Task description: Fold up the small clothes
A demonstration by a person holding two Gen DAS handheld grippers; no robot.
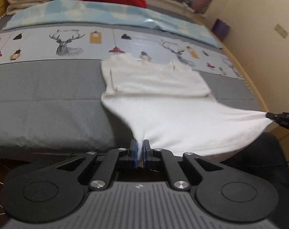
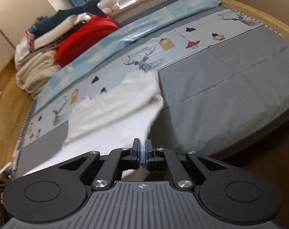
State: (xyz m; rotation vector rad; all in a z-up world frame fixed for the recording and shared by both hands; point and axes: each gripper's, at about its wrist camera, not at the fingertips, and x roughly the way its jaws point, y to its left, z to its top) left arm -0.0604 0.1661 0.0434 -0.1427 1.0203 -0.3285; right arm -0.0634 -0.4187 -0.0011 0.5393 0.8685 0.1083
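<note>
A small white garment (image 1: pixel 163 99) lies partly on the grey bed cover, its far part folded over and resting flat. Its near edge is lifted off the bed and stretched between both grippers. My left gripper (image 1: pixel 140 145) is shut on the near left corner of the cloth. At the right edge of the left wrist view the right gripper (image 1: pixel 269 115) pinches the other corner. In the right wrist view the white garment (image 2: pixel 110 110) runs up from my right gripper (image 2: pixel 142 147), whose blue pads are shut on a bunched bit of the fabric.
The bed (image 1: pixel 39 99) has a grey cover with a printed deer band (image 1: pixel 68 43) and a light blue sheet (image 1: pixel 87 13) behind. Folded cream blankets (image 2: pixel 35 66), a red blanket (image 2: pixel 83 38) and a plush shark (image 2: pixel 73 11) are piled at the head end. A wall (image 1: pixel 258 28) stands on the right.
</note>
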